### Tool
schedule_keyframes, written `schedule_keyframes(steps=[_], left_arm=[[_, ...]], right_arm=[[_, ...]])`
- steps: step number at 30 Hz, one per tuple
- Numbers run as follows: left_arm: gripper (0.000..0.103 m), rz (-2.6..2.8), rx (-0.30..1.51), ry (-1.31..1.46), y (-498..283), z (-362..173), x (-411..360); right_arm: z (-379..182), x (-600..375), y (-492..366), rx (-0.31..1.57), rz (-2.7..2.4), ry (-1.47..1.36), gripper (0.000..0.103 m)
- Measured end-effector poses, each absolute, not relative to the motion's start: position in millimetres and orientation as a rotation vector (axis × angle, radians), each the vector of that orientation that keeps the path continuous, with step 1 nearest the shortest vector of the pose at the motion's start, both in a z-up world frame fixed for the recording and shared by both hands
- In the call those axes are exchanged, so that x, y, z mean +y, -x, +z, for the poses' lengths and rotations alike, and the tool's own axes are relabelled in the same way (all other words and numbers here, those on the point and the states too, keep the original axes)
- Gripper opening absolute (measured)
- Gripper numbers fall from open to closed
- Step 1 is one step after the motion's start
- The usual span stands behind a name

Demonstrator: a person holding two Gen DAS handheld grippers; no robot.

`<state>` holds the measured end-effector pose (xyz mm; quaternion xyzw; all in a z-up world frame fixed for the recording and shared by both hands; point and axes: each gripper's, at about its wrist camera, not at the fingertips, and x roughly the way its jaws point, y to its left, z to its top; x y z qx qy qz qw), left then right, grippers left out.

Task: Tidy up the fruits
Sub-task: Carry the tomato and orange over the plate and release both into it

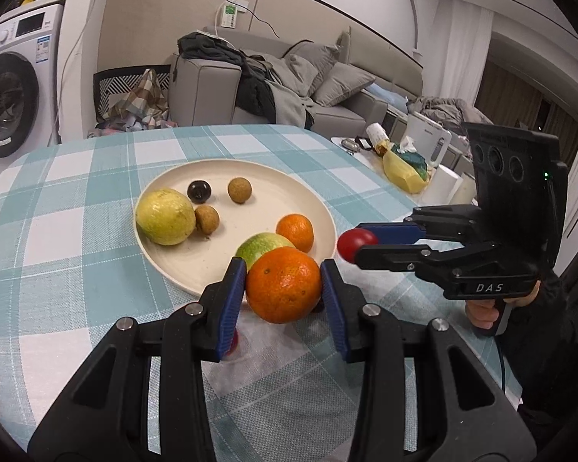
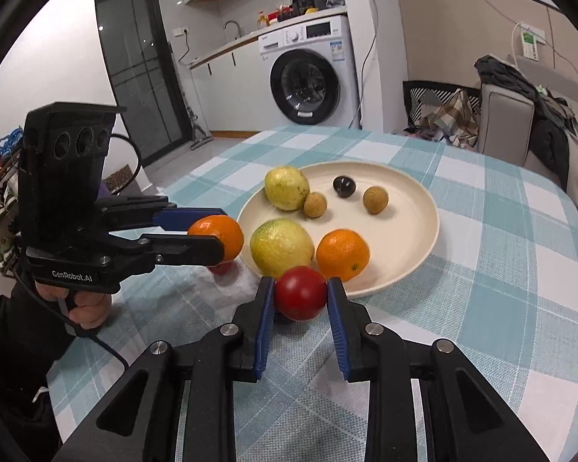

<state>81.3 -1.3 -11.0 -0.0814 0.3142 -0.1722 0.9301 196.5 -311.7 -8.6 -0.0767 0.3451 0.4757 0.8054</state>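
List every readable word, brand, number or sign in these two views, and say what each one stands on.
"DAS": white letters on the black body of the right gripper, seen from the left wrist view.
"GenRobot.AI": white letters on the black body of the left gripper, seen from the right wrist view.
White front-loading washing machine: stickers and panel markings too small to read.
White wall-mounted device with a green label: print blurred, unreadable.

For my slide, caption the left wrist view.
Left gripper clamps an orange near the plate while the right gripper holds a red tomato.
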Motion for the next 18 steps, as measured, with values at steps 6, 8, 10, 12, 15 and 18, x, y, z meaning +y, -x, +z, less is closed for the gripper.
schedule_keyframes(steps=[6,8,10,12,15,18], left_arm=[[0.037,-0.272,0.605,0.219,-82.4,-4.7,15.5],[0.037,-0.233,0.595,0.225,-83.2,-3.4,20.5],[0.037,-0.197,0.584,0.224,-84.0,-2.1,23.5],[0.037,-0.166,0.568,0.222,-84.9,0.5,25.4],[0.037,-0.126,0.543,0.211,-85.8,3.9,24.4],[0.037,-0.102,0.538,0.194,-88.7,4.5,22.2]], right_arm=[[1.1,-323.6,-206.2,0.680,0.927,0.078,0.028],[3.1,-327.5,-211.1,0.671,0.888,0.046,0.028],[4.1,-329.4,-214.8,0.668,0.856,0.021,0.028],[4.4,-330.0,-218.3,0.660,0.828,0.009,0.028],[3.8,-328.4,-222.8,0.655,0.795,0.002,0.028],[1.8,-327.2,-225.1,0.661,0.778,-0.005,0.028]])
